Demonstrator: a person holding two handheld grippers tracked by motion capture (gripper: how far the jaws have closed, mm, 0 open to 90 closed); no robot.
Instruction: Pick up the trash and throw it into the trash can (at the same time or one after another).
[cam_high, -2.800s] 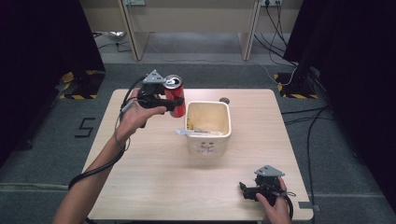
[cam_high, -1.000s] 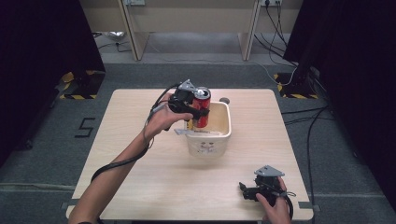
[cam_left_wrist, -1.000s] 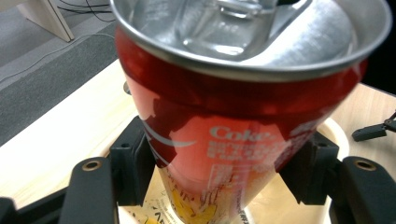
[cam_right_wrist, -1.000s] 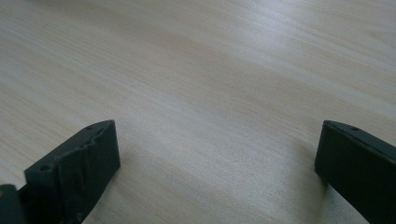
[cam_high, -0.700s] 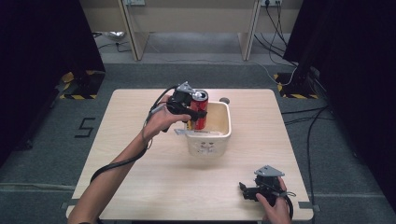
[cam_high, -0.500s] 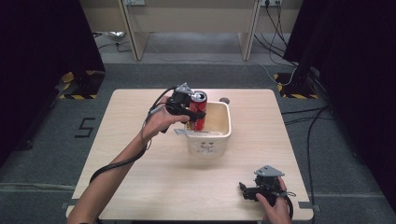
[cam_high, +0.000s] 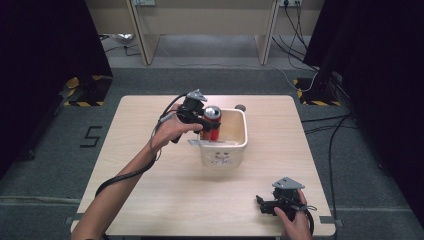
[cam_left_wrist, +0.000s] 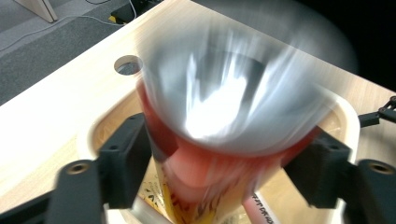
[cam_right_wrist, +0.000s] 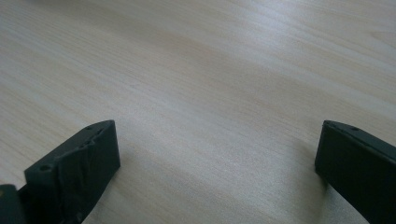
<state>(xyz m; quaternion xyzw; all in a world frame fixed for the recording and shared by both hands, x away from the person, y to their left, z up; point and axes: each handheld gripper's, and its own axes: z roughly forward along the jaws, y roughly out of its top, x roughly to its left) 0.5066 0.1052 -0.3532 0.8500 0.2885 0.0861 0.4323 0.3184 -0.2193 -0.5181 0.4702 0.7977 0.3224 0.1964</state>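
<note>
The red can (cam_left_wrist: 219, 135) is being released between the just-opening jaws of the left hand-held gripper (cam_left_wrist: 219, 172), over the tub (cam_high: 239, 142); the right hand-held gripper (cam_right_wrist: 217, 163) is being held wide open, empty.

You see the red can (cam_high: 212, 123) standing about upright with its silver top facing up, its lower part sunk inside the cream-coloured tub (cam_high: 239, 145) at the tub's left end. In the left gripper view the can (cam_left_wrist: 224, 140) is smeared with motion blur, its shiny lid a pale streak above the red wall, and whether it touches the tub's floor cannot be told. The tub is rectangular with rounded corners, open at the top, with small printed marks on its near wall. It sits on the tabletop (cam_high: 150, 190) a little beyond its middle, and yellow printed packaging lies inside it beneath the can.
</note>
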